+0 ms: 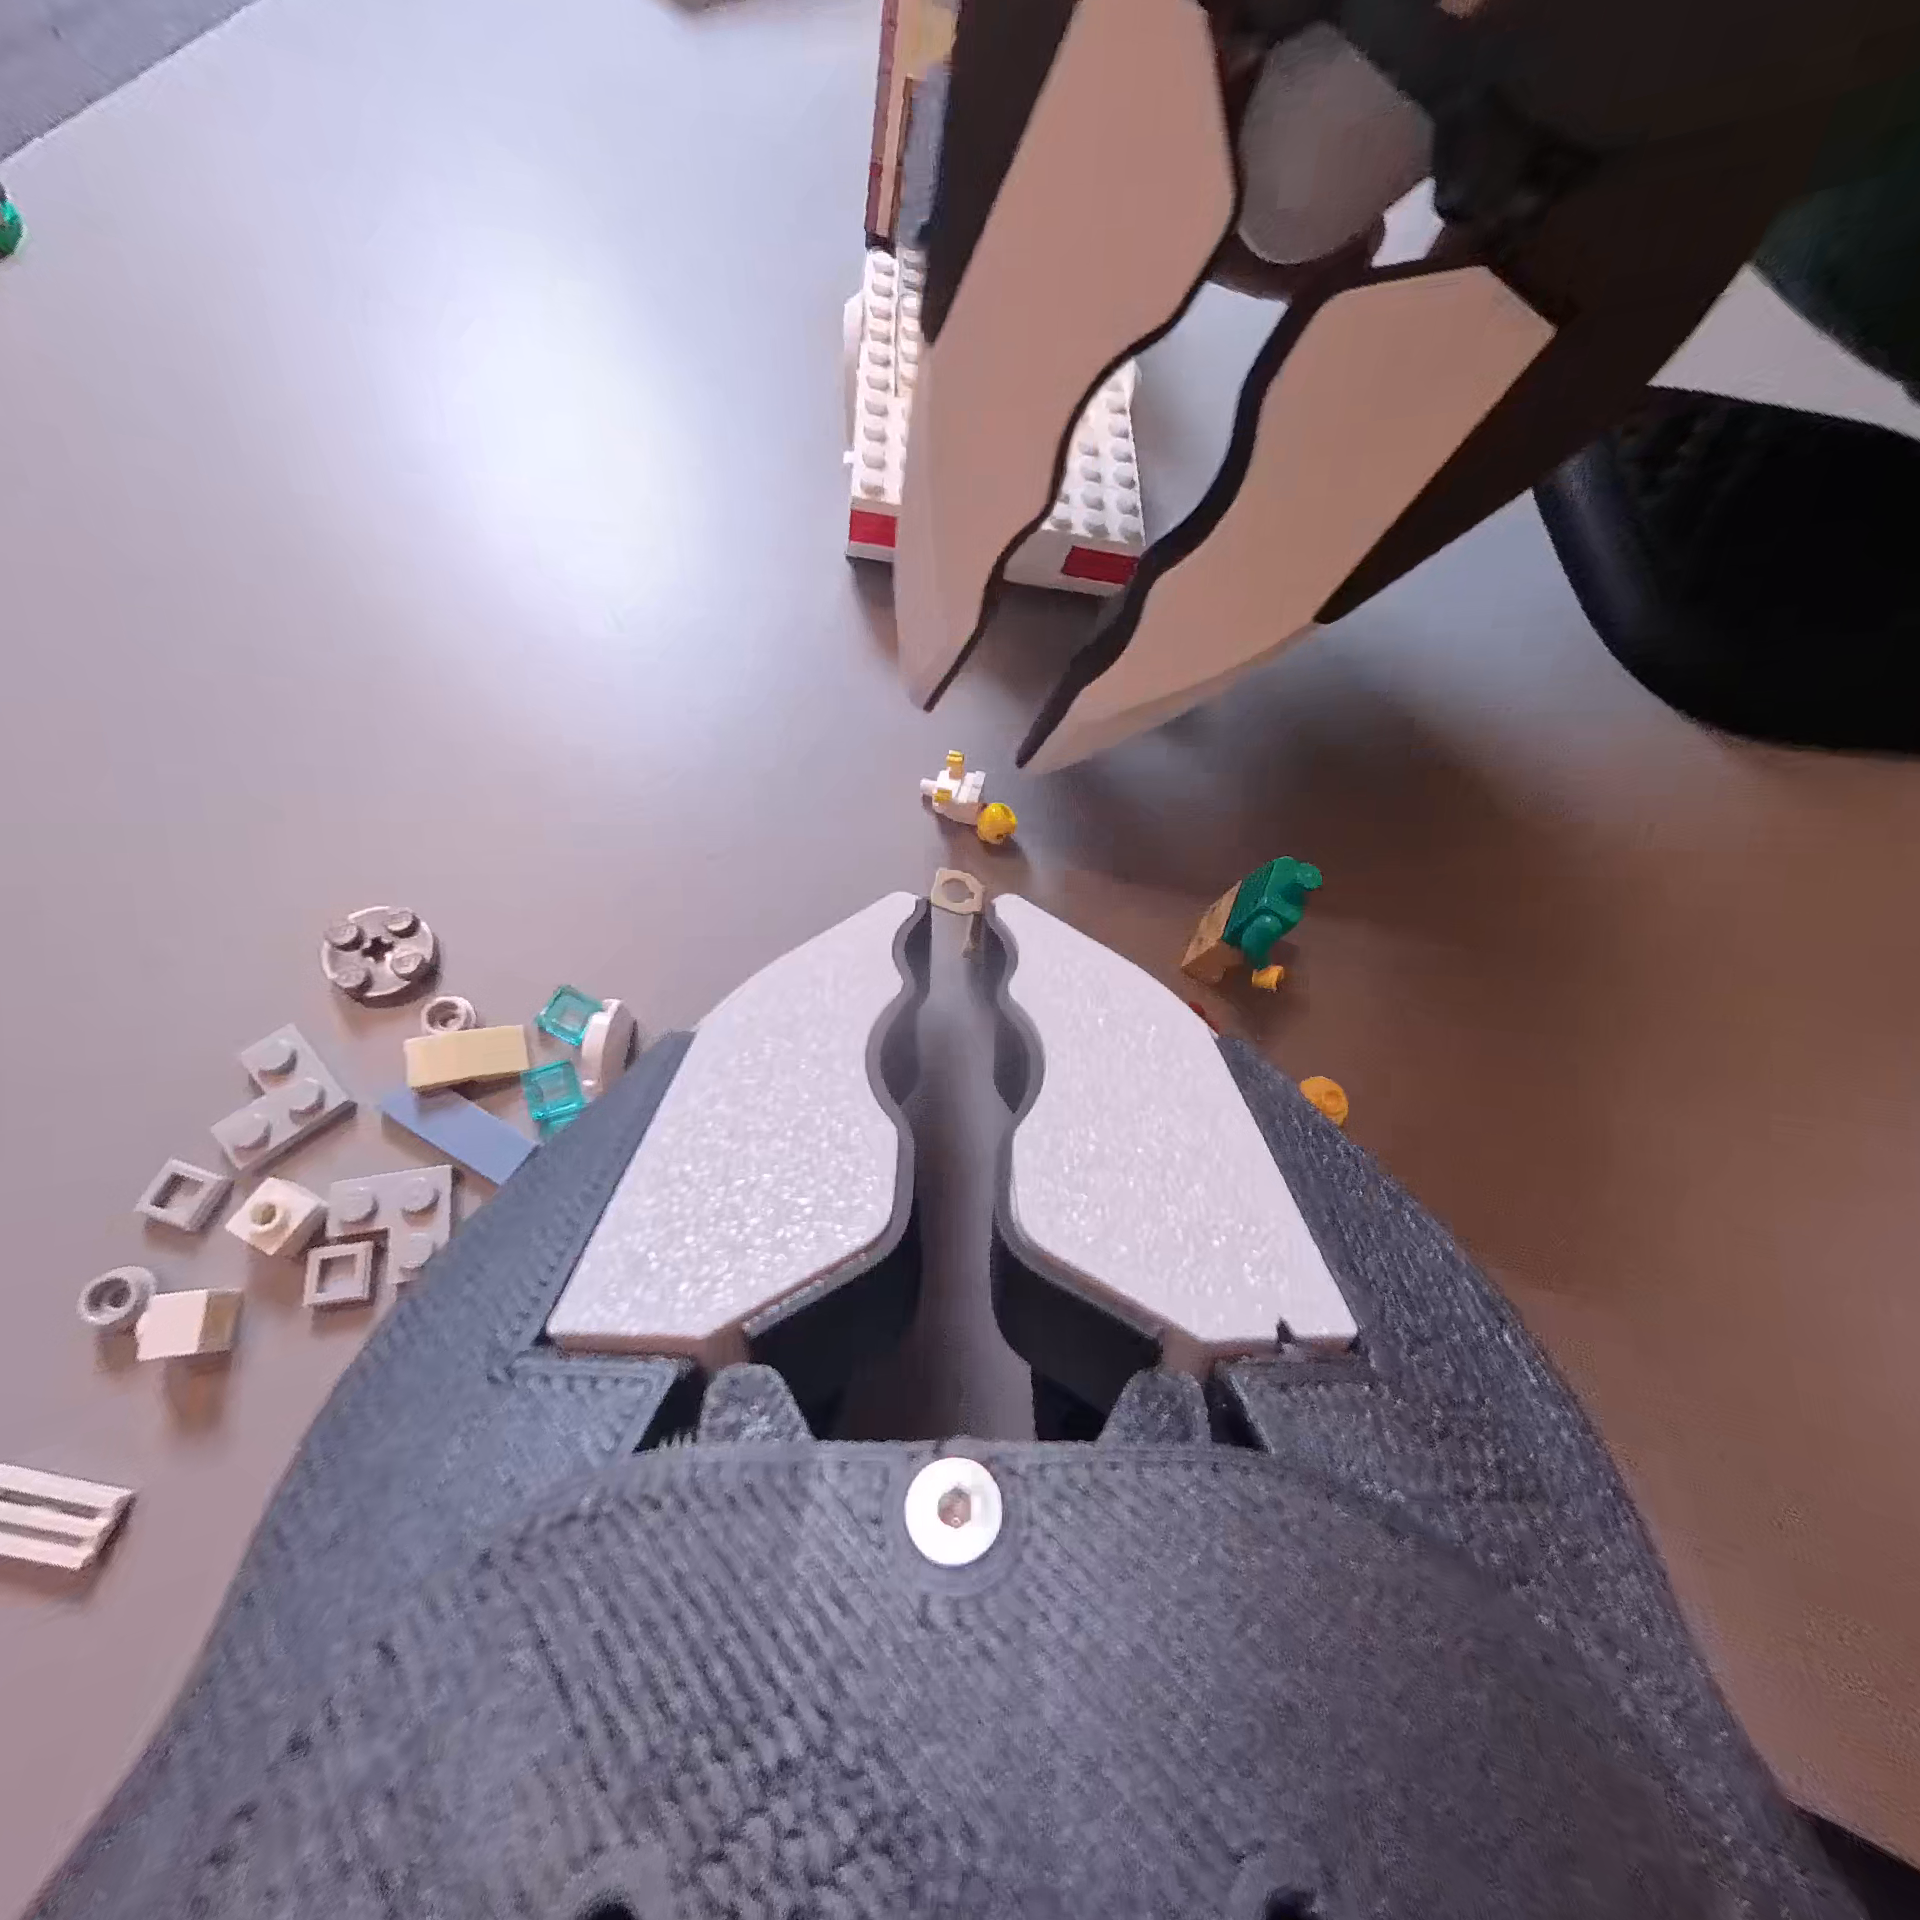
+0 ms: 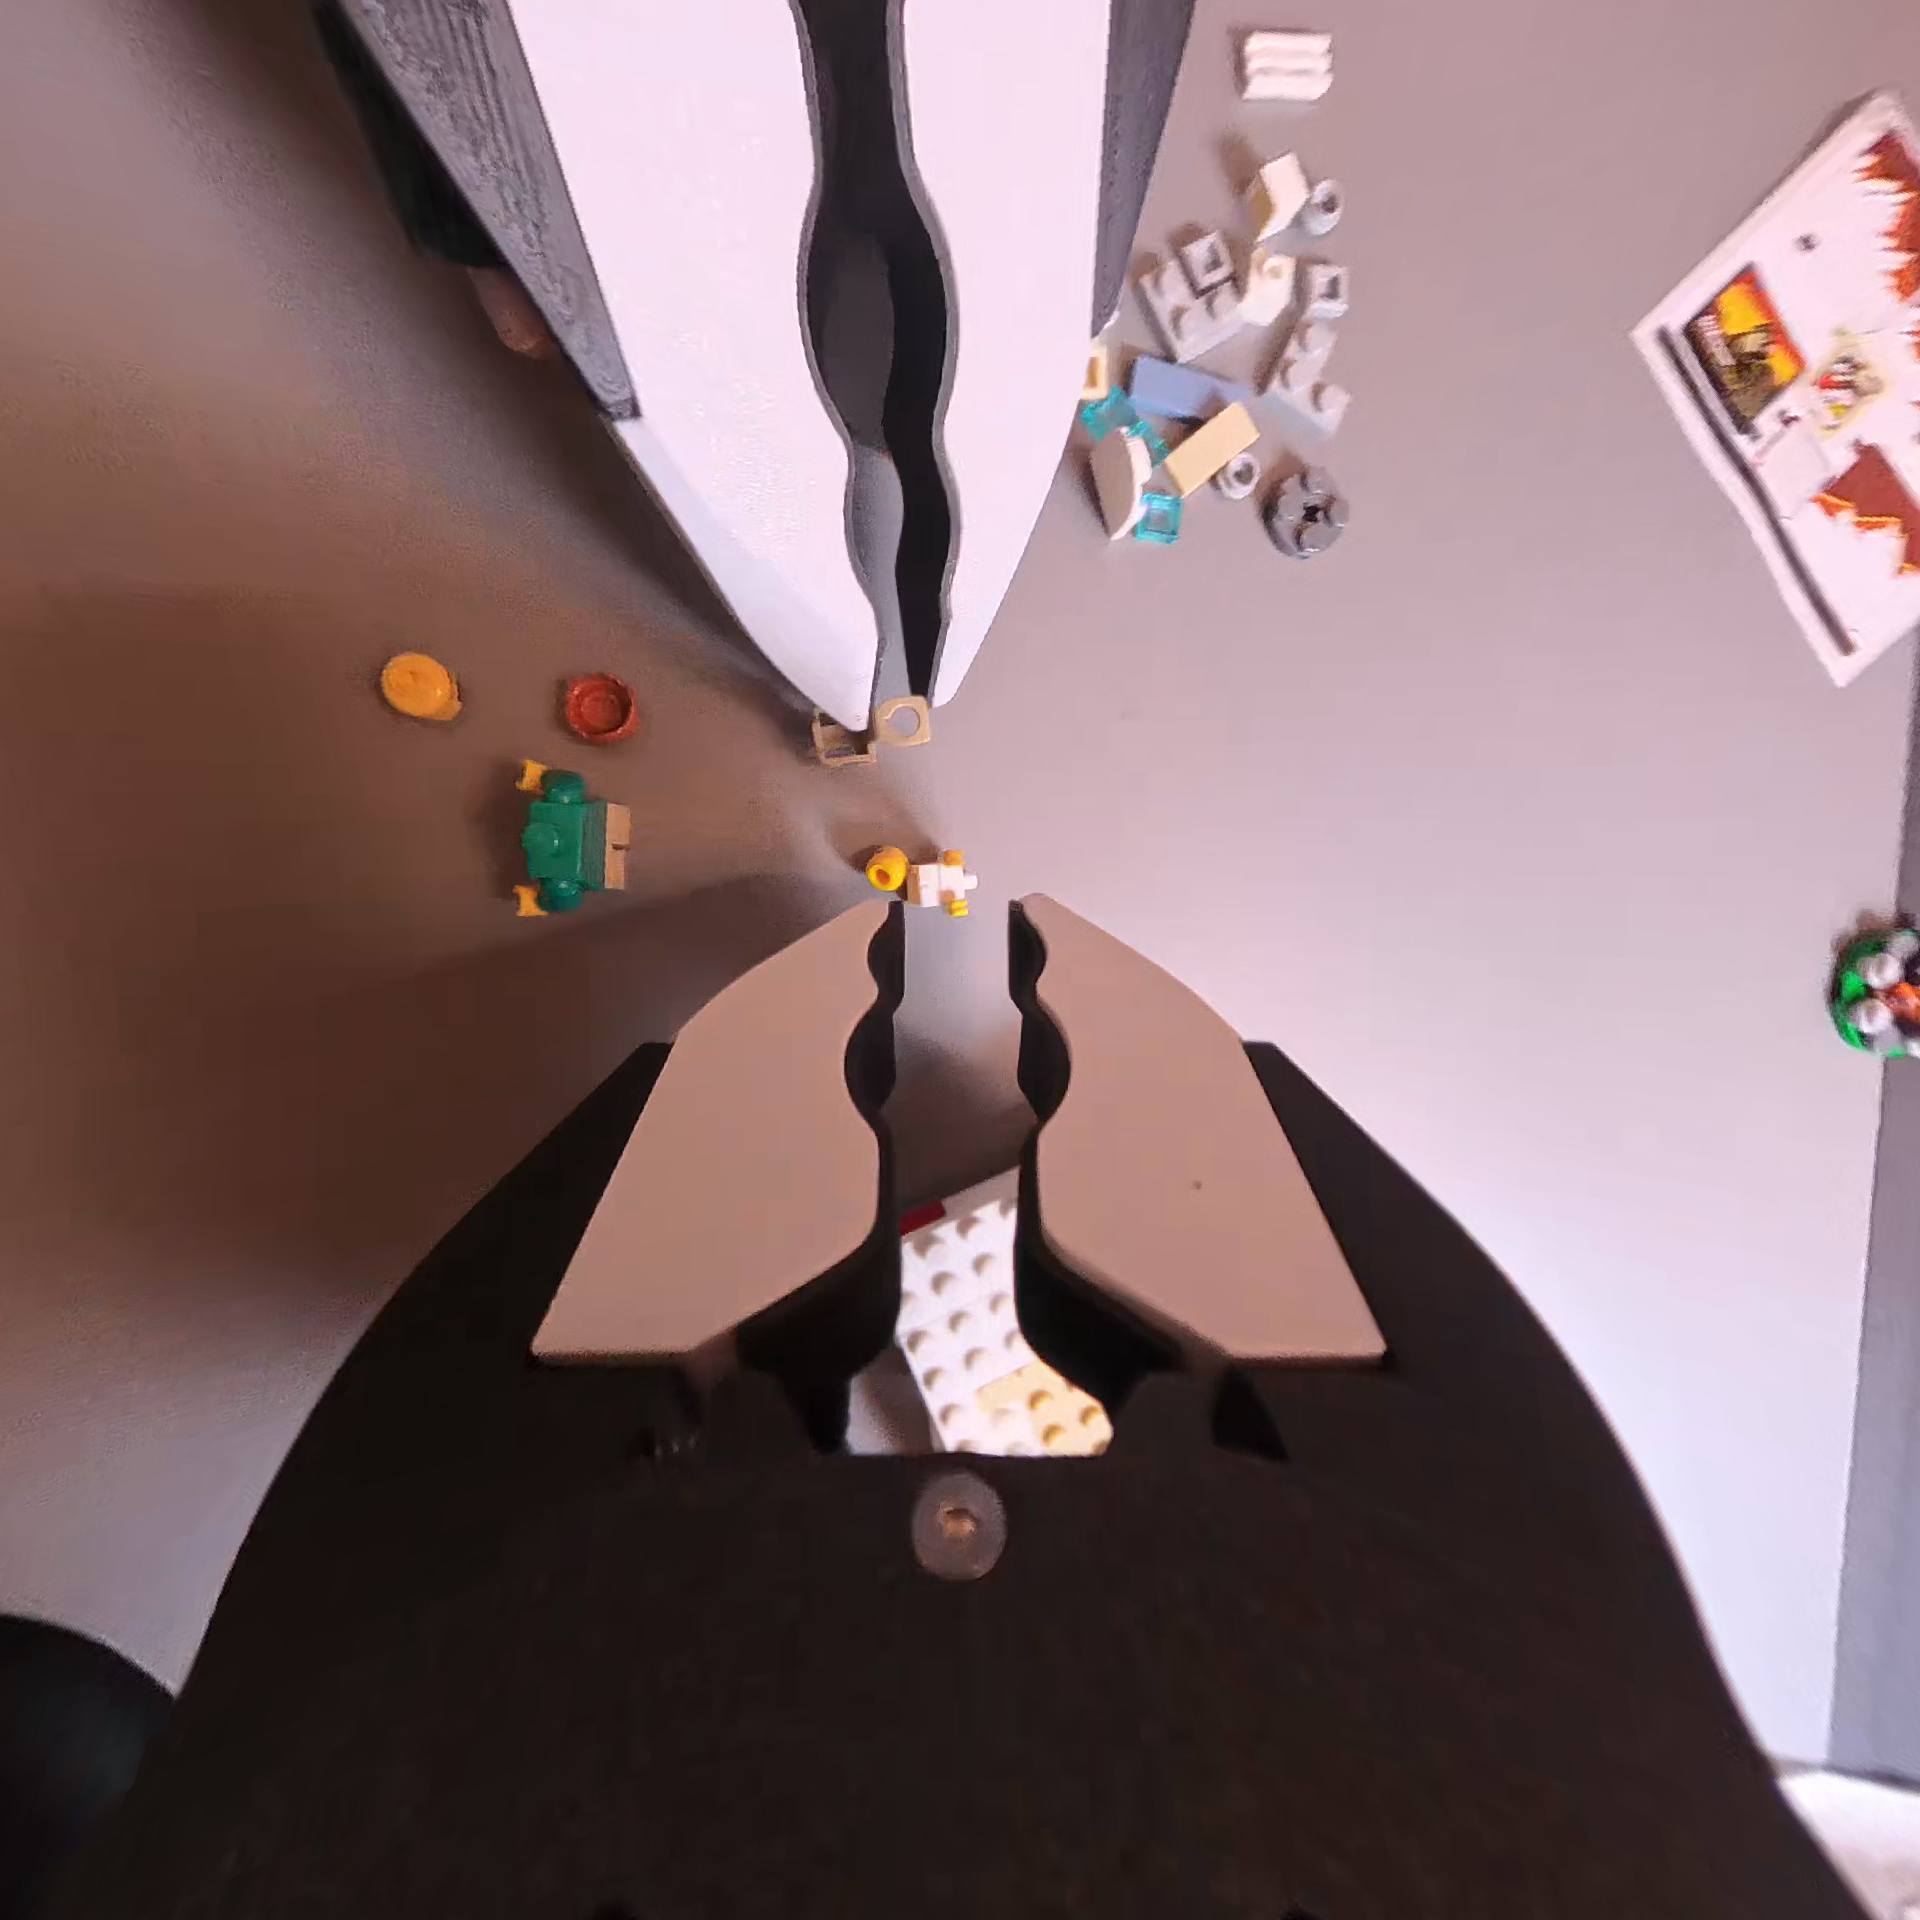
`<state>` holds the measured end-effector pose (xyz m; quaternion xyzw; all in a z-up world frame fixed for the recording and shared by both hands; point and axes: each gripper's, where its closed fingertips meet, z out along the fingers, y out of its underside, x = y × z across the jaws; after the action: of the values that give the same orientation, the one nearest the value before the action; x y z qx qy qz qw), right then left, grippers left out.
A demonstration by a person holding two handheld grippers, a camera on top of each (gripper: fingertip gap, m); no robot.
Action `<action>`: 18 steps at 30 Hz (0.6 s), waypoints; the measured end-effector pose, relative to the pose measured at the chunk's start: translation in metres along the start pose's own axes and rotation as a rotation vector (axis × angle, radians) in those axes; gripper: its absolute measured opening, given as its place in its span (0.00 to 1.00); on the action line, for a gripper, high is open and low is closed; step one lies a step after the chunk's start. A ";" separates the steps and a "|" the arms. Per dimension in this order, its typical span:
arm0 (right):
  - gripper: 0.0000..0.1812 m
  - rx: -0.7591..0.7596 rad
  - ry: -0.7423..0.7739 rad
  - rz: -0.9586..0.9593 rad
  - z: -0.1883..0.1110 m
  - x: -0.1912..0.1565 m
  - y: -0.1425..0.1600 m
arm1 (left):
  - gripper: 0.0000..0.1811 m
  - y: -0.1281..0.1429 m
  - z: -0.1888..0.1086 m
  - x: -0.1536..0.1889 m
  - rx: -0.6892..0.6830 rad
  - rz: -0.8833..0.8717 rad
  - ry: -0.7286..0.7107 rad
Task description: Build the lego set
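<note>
Green-and-tan figure (image 2: pixel 569 840), orange round stud (image 2: pixel 420 686), reddish-brown round stud (image 2: pixel 600 707), translucent turquoise tiles (image 1: pixel 566 1015)

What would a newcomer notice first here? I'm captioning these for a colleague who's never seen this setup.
Two grippers meet tip to tip over the table: the left gripper, shut on a small tan ring piece, and the right gripper, open and empty. Between them lies a tiny white torso with a yellow head. A green torso lies to one side, a heap of loose grey pieces to the other.
</note>
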<state>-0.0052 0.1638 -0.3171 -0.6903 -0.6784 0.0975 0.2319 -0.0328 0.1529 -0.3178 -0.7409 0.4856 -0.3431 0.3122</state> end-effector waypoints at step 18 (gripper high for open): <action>0.01 -0.158 -0.213 -0.067 0.012 0.000 0.000 | 0.08 0.002 -0.012 0.004 0.016 0.062 -0.003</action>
<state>-0.0106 0.1664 -0.3276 -0.6693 -0.7273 0.1086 0.1065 -0.0427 0.1472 -0.3114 -0.7234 0.5051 -0.3361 0.3295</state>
